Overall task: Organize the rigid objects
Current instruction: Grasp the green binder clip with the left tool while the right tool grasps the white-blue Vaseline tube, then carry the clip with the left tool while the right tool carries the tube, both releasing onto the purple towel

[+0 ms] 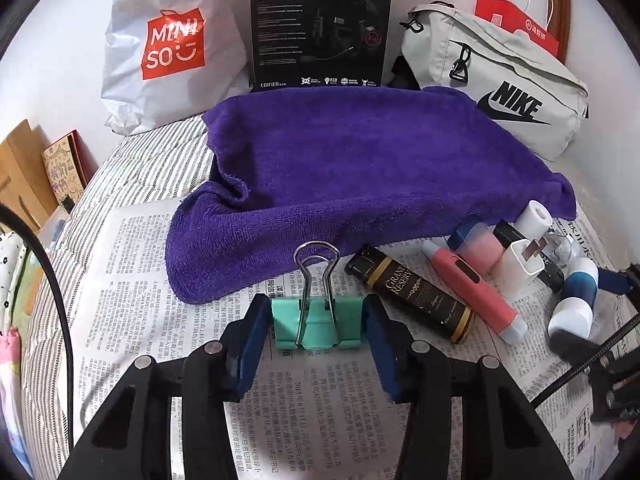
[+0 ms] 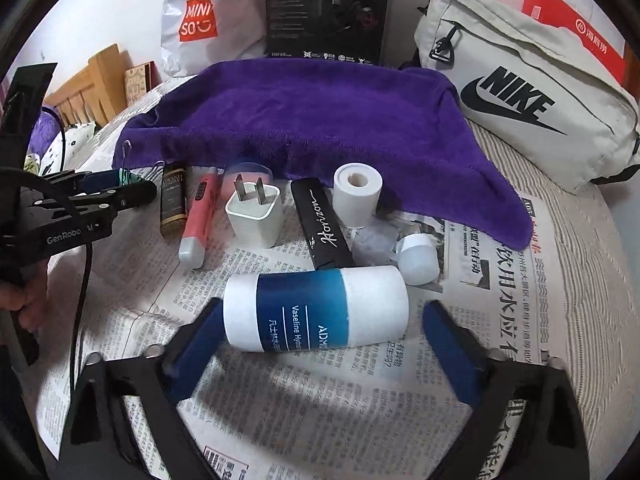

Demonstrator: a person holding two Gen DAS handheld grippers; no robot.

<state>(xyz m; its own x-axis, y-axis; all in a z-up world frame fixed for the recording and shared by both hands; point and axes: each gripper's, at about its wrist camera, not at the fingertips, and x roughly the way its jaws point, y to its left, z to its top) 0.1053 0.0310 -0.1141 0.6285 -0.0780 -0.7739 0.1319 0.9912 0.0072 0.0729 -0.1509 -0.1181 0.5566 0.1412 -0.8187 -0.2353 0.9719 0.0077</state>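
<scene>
A green binder clip (image 1: pixel 320 324) lies on the newspaper (image 1: pixel 132 280), its wire handle pointing at the purple towel (image 1: pixel 360 168). My left gripper (image 1: pixel 318 312) has a blue pad against each side of the clip. In the right wrist view a white and blue Vaseline bottle (image 2: pixel 316 312) lies on its side between the fingers of my right gripper (image 2: pixel 324 306). Its left pad (image 2: pixel 196 340) sits at the bottle's end, and a gap shows before the right pad (image 2: pixel 452 344). The left gripper (image 2: pixel 132 188) shows at far left.
A row lies along the towel's edge: black-gold tube (image 2: pixel 173 200), pink stick (image 2: pixel 200 216), white charger plug (image 2: pixel 256 216), black Horizon stick (image 2: pixel 324 224), white roll (image 2: pixel 356 192), small white jar (image 2: pixel 418 256). Behind stand a Miniso bag (image 1: pixel 168 52), black box (image 1: pixel 320 24) and Nike bag (image 1: pixel 500 80).
</scene>
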